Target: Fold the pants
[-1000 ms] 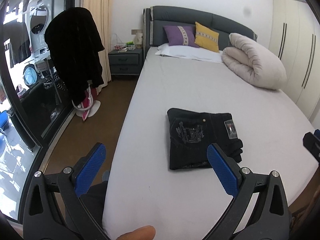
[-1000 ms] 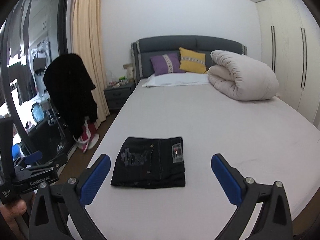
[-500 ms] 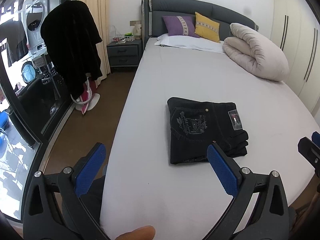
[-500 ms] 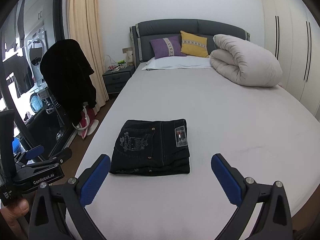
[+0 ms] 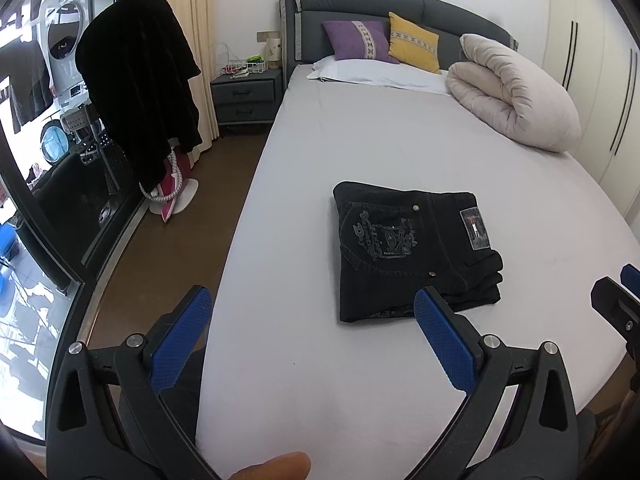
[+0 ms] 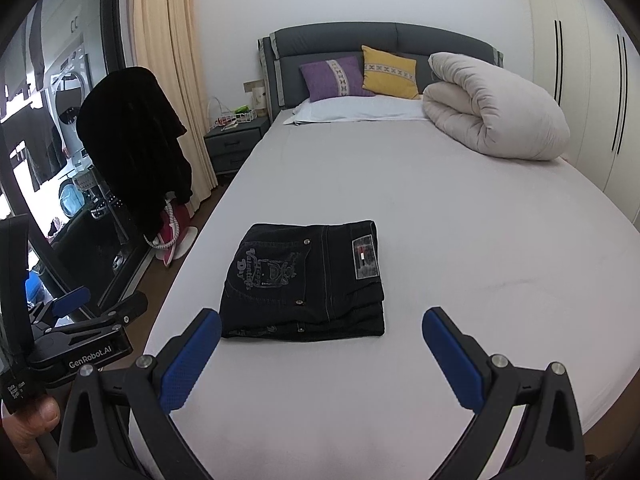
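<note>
Black pants [image 5: 412, 248] lie folded into a compact rectangle on the grey bed [image 5: 360, 152], back pocket print and label facing up; they also show in the right wrist view [image 6: 308, 280]. My left gripper [image 5: 312, 320] is open and empty, held above the bed's near edge, short of the pants. My right gripper [image 6: 322, 340] is open and empty, just in front of the pants. The left gripper also shows in the right wrist view [image 6: 80, 320] at the left, off the bed's side.
A rolled beige duvet [image 6: 496, 112] and purple and yellow cushions [image 6: 360, 76] sit at the bed's head. A nightstand [image 5: 246, 96], a black garment on a rack [image 5: 140, 80] and an iron [image 5: 170, 196] stand left. Wardrobes [image 6: 600, 80] line the right wall.
Both grippers have drawn back and risen slightly from the folded pants, staying open. The pants have not moved.
</note>
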Tool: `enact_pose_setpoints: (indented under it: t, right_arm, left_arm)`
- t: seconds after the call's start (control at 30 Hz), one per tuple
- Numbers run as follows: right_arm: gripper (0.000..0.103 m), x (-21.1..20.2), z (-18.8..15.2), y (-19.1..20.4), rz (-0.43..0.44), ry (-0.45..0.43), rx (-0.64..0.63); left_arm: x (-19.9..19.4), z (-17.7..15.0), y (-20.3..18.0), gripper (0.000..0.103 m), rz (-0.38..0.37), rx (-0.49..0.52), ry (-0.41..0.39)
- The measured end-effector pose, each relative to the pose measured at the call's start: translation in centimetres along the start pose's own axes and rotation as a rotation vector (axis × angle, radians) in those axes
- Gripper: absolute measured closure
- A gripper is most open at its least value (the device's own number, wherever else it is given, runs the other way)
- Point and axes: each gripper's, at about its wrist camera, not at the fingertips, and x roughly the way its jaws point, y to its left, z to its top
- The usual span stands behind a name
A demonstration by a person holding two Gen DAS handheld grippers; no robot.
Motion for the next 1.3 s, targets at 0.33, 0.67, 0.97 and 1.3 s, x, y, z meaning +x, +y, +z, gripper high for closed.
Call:
enact_pose_setpoints:
  t: [0.33, 0.67, 0.97, 1.3]
  right_arm:
    - [0.000, 0.8, -0.1, -0.2, 0.009, 0.025, -0.001]
    - [0.000, 1.2, -0.3, -0.3, 0.015, 0.040, -0.001]
    - [0.000, 1.3, -0.4, -0.2, 0.015, 0.042, 0.000]
    - [0.000, 1.3, -0.4, -0.2, 0.015, 0.042, 0.001]
  left_arm:
    - [1.0, -0.2, -0.5, 0.000, 0.005, 0.002, 0.011]
    - [1.6, -0.6, -0.7, 0.000, 0.007, 0.003, 0.016]
    - [1.6, -0.7, -0.8, 0.000, 0.008, 0.002, 0.017]
    - [1.6, -0.9, -0.9, 0.000, 0.009, 0.003, 0.016]
